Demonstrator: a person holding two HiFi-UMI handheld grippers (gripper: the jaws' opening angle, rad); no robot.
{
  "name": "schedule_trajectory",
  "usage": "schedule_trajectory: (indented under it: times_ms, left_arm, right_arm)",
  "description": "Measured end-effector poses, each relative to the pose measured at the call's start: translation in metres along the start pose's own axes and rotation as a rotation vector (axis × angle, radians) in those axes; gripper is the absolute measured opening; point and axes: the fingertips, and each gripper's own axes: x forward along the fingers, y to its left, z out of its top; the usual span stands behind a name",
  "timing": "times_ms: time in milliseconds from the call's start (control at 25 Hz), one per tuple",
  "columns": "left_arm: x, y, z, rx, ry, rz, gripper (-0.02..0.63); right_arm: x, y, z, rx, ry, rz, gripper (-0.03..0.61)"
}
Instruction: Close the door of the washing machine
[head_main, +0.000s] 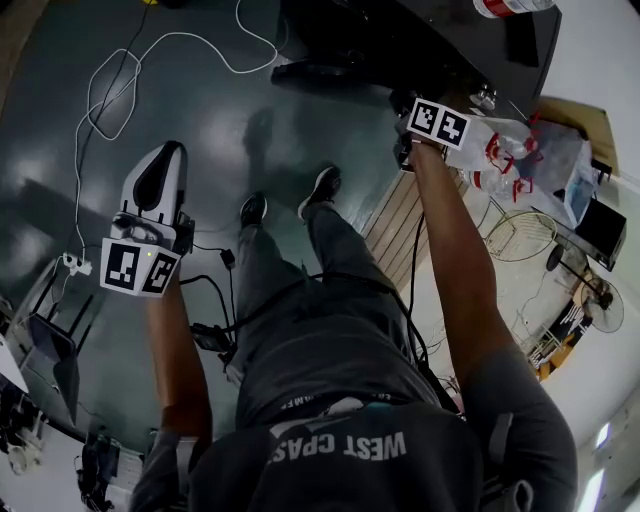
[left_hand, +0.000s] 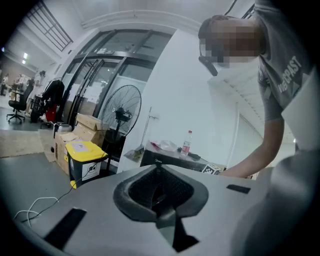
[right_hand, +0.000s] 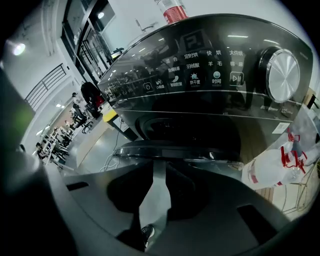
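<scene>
Okay, door (right_hand: 192, 150) of washing machine (right_hand: 210, 75) hangs open, edge-on just past right gripper (right_hand: 159, 162) tips; jaws part-spread, pinching nothing. Left gripper (left_hand: 159, 172) pressed together, empty, well away. Door looks rigid, glossy, likely slippery, probably swings light on its hinge; push outer rim, no pinch needed.

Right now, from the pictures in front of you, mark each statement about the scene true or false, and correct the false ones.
1. The washing machine's door is shut. False: it stands open below the drum opening.
2. A round dial sits at the right end of the control panel. True.
3. The left tool grips a bottle. False: its jaws are together with nothing between them.
4. The bin beside the standing fan has a yellow lid. True.
</scene>
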Motion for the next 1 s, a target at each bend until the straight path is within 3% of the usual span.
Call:
schedule_trajectory:
  times_ms: [760,1000]
  left_arm:
    - [-0.002,0.005,0.0,0.008,0.011,0.057,0.037]
    - [-0.005,0.006,0.002,0.016,0.014,0.075,0.037]
  right_arm:
    - [0.026,-0.017,0.042,-0.002,-0.045,-0.032,0.066]
    - [0.031,-0.022,0.049,0.11,-0.124,-0.05,0.028]
